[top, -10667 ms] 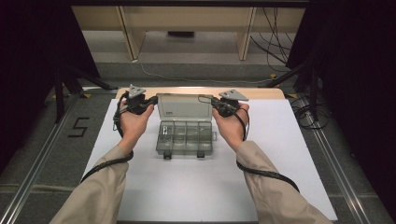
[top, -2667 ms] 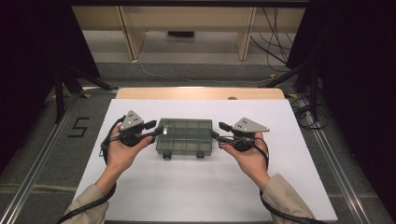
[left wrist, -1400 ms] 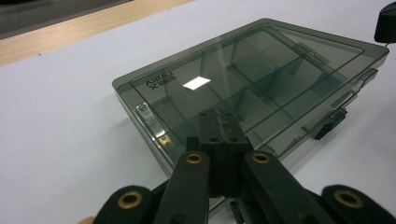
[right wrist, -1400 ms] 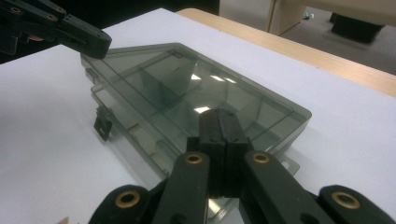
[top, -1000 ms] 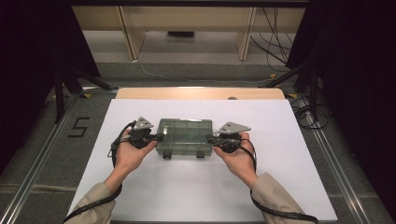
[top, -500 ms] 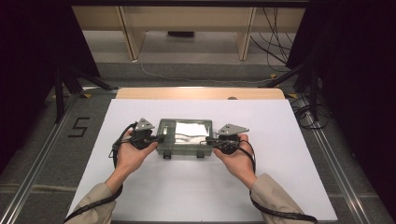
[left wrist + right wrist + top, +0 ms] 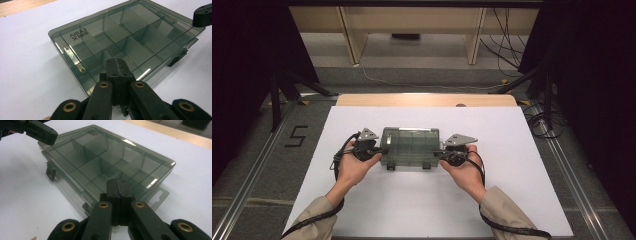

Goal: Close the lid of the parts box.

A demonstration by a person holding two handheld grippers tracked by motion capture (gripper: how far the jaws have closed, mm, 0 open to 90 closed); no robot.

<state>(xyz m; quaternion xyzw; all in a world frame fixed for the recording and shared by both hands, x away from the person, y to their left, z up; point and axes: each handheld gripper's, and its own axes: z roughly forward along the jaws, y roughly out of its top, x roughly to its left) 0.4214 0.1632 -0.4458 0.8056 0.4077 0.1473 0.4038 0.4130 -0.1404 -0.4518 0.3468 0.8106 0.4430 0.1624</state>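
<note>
A smoky, see-through compartment box [image 7: 408,146] lies flat on the white table with its lid down. Empty dividers show through the lid [image 7: 130,37], and nothing lies inside [image 7: 100,157]. My left gripper [image 7: 379,150] is shut, its jaws pressed together with their tips resting on the box's left end [image 7: 117,61]. My right gripper [image 7: 437,154] is shut too, tips on the lid at the right end [image 7: 117,181]. Each gripper view shows the other gripper at the far end of the box: the right one [image 7: 202,18] and the left one [image 7: 42,132].
The white table top [image 7: 512,190] spreads out on all sides of the box. A wooden strip [image 7: 427,100] runs along the far edge. Two dark latches [image 7: 177,58] hang from the box's near long side, one of them seen here [image 7: 50,172].
The lid stood open ten seconds ago and now lies down. Over the last second both hands have stayed at the box's ends and the bright glare on the lid has gone.
</note>
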